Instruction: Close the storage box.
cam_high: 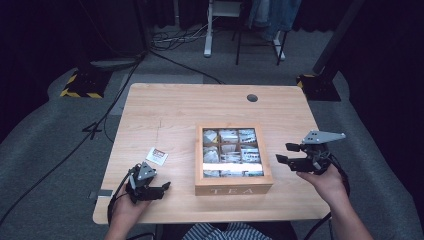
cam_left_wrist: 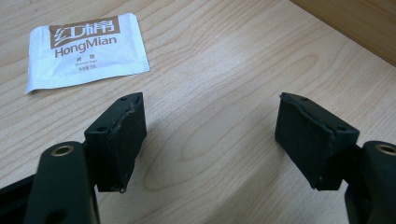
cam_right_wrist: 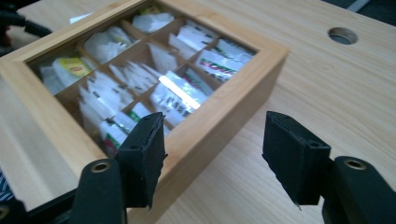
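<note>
near the tabletop's front left corner the left gripper (cam_high: 159,188) lies low in the person's left hand (cam_high: 125,210), its jaws spread wide with only bare wood between them; in the left gripper view the two pads (cam_left_wrist: 123,140) stand well apart over the grain. just beyond it, toward the left edge of the tabletop (cam_high: 165,105), a small white sachet (cam_high: 156,156) lies flat by itself; the left gripper view shows it (cam_left_wrist: 86,49) printed with a brown band and the word hongmian, apart from the jaws. at the middle of the front edge sits the wooden tea box (cam_high: 233,188), marked tea on its front wall, its nine compartments packed with tea bags (cam_high: 229,136). toward the tabletop's right edge the right gripper (cam_high: 286,152) is held above the wood in the right hand (cam_high: 327,181), jaws fairly wide and empty, pointing at the box's right wall. in the right gripper view the box's near corner (cam_right_wrist: 219,126) lies between and beyond the pads, not touched by them.
</note>
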### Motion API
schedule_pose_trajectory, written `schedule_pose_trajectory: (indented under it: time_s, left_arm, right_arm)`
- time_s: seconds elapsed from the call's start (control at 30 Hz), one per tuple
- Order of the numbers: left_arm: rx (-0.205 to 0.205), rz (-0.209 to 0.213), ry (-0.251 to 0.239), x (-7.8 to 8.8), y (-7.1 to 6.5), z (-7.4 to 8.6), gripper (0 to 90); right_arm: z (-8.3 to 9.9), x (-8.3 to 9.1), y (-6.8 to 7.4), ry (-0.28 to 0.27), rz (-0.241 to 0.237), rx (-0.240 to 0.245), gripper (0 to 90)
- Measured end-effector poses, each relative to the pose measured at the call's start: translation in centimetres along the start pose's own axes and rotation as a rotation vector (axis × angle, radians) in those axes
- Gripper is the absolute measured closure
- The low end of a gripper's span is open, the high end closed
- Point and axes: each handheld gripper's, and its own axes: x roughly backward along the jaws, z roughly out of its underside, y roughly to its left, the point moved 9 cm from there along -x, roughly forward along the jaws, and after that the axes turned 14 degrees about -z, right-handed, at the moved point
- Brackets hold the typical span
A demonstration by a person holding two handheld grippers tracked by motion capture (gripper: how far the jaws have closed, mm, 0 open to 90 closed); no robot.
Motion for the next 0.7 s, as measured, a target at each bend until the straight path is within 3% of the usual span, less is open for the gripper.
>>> schedule_pose_trajectory:
  time_s: [0.2, 0.23, 0.27, 0.33, 0.57, 0.7]
  left_arm:
    - [-0.005, -0.001, 0.001, -0.1, 0.2, -0.1, 25.3]
    - [-0.001, 0.000, 0.001, -0.1, 0.2, -0.1, 25.3]
    - [-0.001, 0.000, 0.001, -0.1, 0.2, -0.1, 25.2]
    - [-0.003, -0.002, 0.001, -0.1, 0.2, -0.1, 24.8]
    - [0.004, -0.004, 0.003, -0.1, 0.3, -0.1, 24.8]
    - [0.004, -0.009, 0.004, -0.1, 0.4, -0.1, 24.7]
  right_arm:
    - [0.6, 0.9, -2.2, -0.041, 0.039, -0.022, 38.0]
    - [1.0, 1.0, -3.2, -0.045, 0.072, -0.042, 38.0]
    - [1.0, 1.0, -3.2, -0.045, 0.072, -0.042, 38.0]
    - [1.6, 1.2, -4.6, -0.054, 0.095, -0.081, 37.9]
    - [3.2, 1.3, -7.2, -0.064, 0.132, -0.104, 37.8]
    - [3.8, 1.2, -8.0, -0.067, 0.135, -0.112, 37.0]
